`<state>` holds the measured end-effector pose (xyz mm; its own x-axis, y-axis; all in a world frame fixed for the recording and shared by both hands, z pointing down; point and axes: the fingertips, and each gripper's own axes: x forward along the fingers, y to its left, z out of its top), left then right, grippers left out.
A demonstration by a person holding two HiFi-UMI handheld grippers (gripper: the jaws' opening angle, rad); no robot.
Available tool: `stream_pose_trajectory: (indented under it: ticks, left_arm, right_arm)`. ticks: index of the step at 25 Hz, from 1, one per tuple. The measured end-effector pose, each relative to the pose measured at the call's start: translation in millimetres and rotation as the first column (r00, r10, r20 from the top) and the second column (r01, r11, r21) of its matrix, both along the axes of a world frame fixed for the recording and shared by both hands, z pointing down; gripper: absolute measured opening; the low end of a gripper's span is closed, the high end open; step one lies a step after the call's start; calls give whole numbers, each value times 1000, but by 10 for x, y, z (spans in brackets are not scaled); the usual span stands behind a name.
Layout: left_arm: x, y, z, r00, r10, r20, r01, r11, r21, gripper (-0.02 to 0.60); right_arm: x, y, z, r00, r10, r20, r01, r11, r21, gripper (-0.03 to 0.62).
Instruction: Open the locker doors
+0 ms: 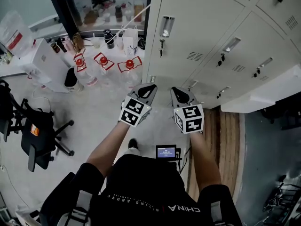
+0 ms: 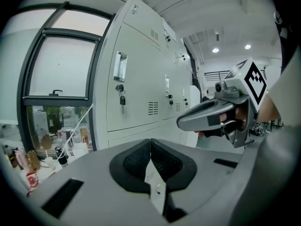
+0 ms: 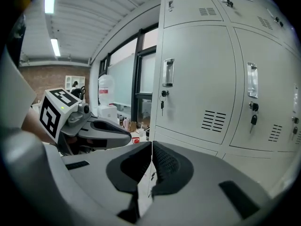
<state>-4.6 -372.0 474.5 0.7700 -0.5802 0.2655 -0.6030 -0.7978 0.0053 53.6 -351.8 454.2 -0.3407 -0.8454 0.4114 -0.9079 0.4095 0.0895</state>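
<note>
The locker doors are all shut, flush in their grey cabinet, which fills the upper right of the head view and stands with its left edge against a dark window frame. The nearest door has a recessed handle near its left edge. A key hangs from the lock just under the handle, and a louvred vent sits lower down toward the door's right side. The neighbouring doors carry the same handle, lock and vent.

Both grippers are held side by side in front of the lockers, apart from the doors and touching nothing. The left gripper has its jaws pressed together with nothing between them. The right gripper is also closed and empty, its pads meeting on a thin line. Each points toward the lower part of the cabinet's left column.

On the floor, left of the lockers, stand clear jugs with red handles. Beyond them a white surface carries small bottles. A black office chair is at the left edge of the floor. A small lit screen hangs at the person's waist.
</note>
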Motion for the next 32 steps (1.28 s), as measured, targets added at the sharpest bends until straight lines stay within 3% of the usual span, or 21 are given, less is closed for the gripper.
stream_pose_trajectory:
  ticks: [4,17,22,32]
  left_arm:
    - [52,-49,6,1000,0,-7,0,1000,0,20]
    - [378,-107,-91,986,-162,-43,162,987,7,20]
    - [352,-131,-110,983,-180,-24,180,984,7,20]
    - [380,-325,-142,985,-170,-21,171,985,24,20]
  right_arm:
    - [12,-79,-15,1000,0,14,0,1000,6,32]
    - [368,-151,-170,992,-111,52,111,994,15,32]
    - [263,-208,-161,985,-149,82,148,989,27,32]
    - [305,-375,-170,986,-132,105,128,991,41,32]
